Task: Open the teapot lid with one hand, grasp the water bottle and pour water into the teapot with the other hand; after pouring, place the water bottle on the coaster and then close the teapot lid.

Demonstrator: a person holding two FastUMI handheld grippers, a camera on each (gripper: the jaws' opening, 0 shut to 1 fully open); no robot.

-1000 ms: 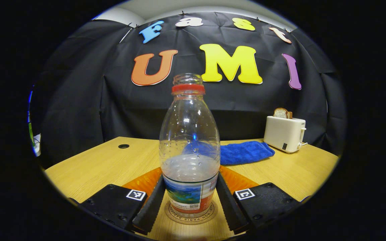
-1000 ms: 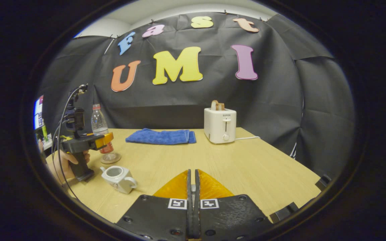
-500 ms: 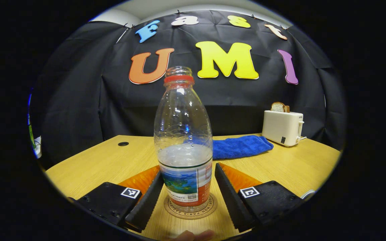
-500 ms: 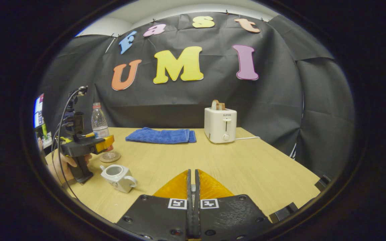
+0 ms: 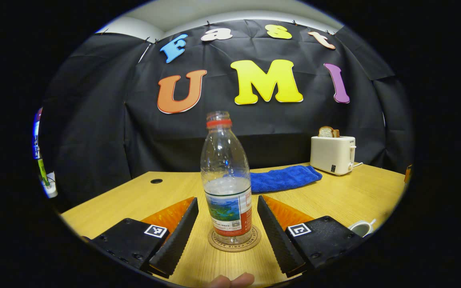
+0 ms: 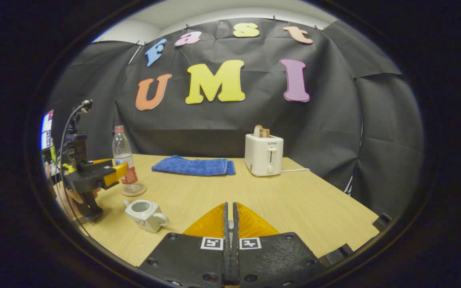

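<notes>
Comparing this moment with the pictures from a second ago, the left tool has let go of the water bottle and drawn back from it. Earlier its fingers sat tight against the label; now both stand clear of the bottle with visible gaps on either side, jaws spread wide. The bottle is upright on the round coaster, centred within its rim, and sits smaller and farther off in the left gripper view than it did before. In the right gripper view the same tool, held by a hand, is just beside the bottle rather than around it.

Judgement: the placing step looks complete, and closing the lid is what remains.

The right tool has its two fingers pressed together at the bottom of its own view, nothing visible between them, unchanged across the interval. The lid cannot be located in either picture.

Condition of the bottle: clear plastic, uncapped, red ring at the neck, printed label around the lower body, water level just above the label, droplets on the inner wall.

The teapot is small and white, standing on the surface near the coaster, mouth open, handle toward the camera.
</notes>
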